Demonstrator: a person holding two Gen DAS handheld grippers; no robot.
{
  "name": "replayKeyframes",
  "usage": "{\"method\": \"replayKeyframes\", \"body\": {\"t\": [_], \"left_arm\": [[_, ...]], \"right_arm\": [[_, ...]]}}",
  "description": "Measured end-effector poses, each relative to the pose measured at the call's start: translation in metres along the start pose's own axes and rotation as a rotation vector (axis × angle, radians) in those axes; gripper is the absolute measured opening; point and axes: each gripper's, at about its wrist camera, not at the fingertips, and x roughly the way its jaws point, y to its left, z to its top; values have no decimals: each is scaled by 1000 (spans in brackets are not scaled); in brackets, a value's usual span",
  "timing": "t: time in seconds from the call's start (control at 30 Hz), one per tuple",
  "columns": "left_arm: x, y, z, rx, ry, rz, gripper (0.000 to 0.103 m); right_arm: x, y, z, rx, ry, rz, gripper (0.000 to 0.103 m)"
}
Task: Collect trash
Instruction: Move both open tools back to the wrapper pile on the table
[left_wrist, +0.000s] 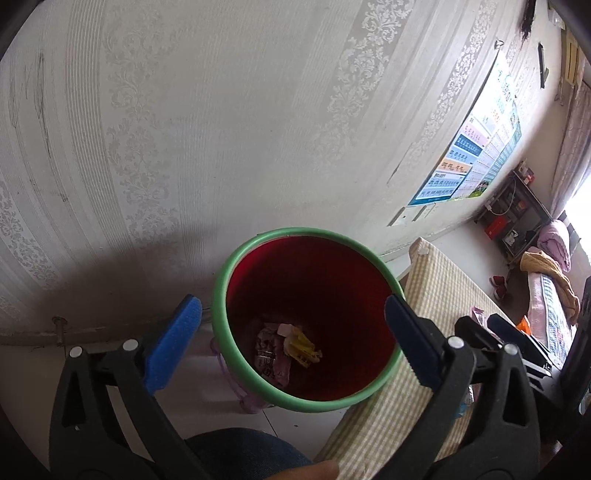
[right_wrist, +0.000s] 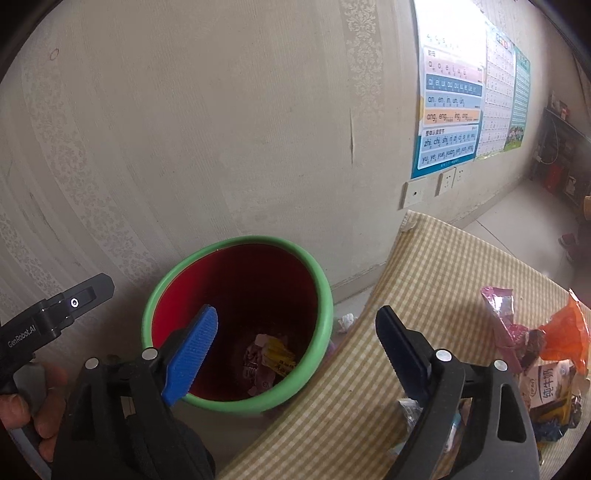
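Over the bin by the wall, both grippers gape empty.
Left gripper (left_wrist: 291, 343) and right gripper (right_wrist: 295, 350) hang spread above the green-rimmed red bin (right_wrist: 173, 280) holding wrappers (right_wrist: 267, 363); more trash (right_wrist: 546, 373) lies on the checked cloth (right_wrist: 424, 266); "GenRobot.AI" marks the left handle (right_wrist: 22, 336).

Left gripper (left_wrist: 291, 332) hung over red bin (left_wrist: 236, 280) with green rim, jaws wide, nothing between them. Crumpled wrappers (left_wrist: 284, 350) lay at bin bottom. Checked tabletop (left_wrist: 436, 295) touched bin's right side. Patterned wall (left_wrist: 221, 110) beyond.
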Motion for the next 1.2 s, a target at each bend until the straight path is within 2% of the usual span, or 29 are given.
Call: {"method": "replayKeyframes", "body": {"t": [0.23, 0.83, 1.03, 1.2], "left_arm": [[-8, -44, -26, 68, 47, -74, 97], [-31, -177, -86, 271, 95, -236, 97], [-34, -209, -104, 334, 122, -269, 97], [-27, -221, -116, 362, 151, -269, 97]], "right_arm": [[-44, -34, -24, 67, -25, -66, 87], [-155, -157, -113, 252, -73, -266, 87], [-176, -187, -131, 297, -79, -320, 87], [-176, -205, -146, 329, -49, -331, 87]]}}
